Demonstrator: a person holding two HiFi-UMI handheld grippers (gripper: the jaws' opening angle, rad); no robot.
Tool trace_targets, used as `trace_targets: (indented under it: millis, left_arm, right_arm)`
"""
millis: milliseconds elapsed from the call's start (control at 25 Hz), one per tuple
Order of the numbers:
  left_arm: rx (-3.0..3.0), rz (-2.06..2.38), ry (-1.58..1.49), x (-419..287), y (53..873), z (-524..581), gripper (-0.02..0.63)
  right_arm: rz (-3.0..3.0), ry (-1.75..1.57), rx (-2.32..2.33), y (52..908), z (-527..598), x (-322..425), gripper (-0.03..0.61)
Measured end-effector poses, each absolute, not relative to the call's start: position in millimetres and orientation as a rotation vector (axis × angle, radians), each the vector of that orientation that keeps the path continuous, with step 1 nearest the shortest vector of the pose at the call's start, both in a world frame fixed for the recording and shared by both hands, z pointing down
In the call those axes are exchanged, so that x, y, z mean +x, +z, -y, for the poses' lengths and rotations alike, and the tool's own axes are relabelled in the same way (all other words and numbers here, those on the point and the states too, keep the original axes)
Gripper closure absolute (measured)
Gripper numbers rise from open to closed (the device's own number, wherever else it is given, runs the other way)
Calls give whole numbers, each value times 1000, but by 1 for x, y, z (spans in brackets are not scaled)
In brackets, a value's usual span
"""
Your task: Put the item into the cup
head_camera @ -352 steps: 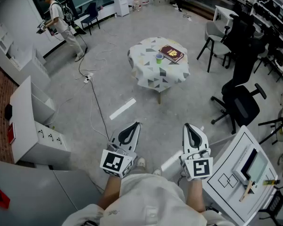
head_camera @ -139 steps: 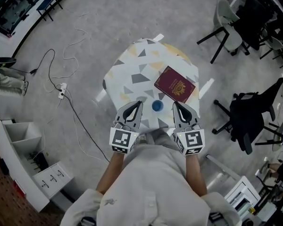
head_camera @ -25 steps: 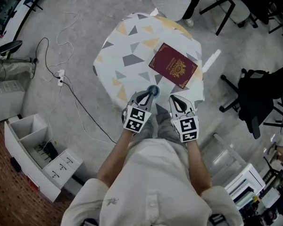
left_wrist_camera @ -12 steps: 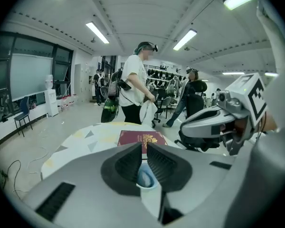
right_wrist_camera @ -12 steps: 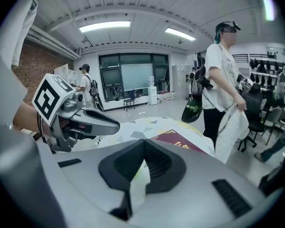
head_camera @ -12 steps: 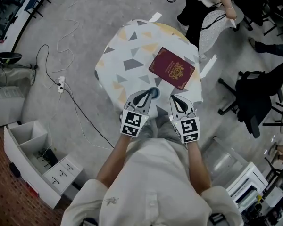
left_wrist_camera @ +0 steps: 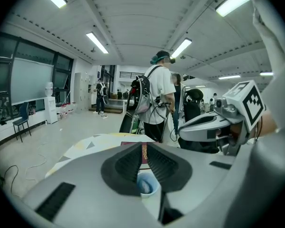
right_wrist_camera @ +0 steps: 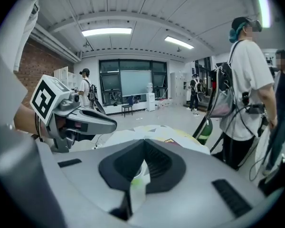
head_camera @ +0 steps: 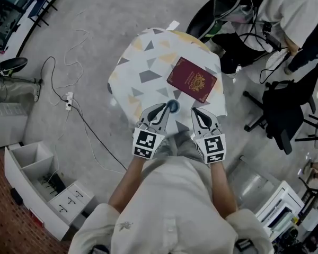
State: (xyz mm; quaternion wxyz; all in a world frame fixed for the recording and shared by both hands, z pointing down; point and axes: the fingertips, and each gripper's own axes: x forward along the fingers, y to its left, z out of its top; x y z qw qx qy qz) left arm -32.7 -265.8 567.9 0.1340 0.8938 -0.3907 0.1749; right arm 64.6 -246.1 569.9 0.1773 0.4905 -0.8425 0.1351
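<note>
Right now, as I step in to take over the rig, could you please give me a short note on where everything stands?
Left gripper: jaws almost together on nothing, tips at the blue cup, which shows through the gap between them.
Right gripper: jaws almost together; a pale thing with a green patch, perhaps the item, shows in the slit. Gripped or lying beyond, I cannot tell.
The cup stands near the person's edge of the patterned table, a maroon book beyond it.
Done: both grippers are at the cup. Left: the drop into the cup.
</note>
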Motion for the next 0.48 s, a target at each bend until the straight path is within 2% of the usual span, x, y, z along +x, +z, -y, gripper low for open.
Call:
trace_targets:
  millis: [480]
  left_arm:
    - [2616, 1117, 473, -25, 562, 260, 569]
  right_arm:
    - [2379, 361, 1435, 561, 242, 73, 573]
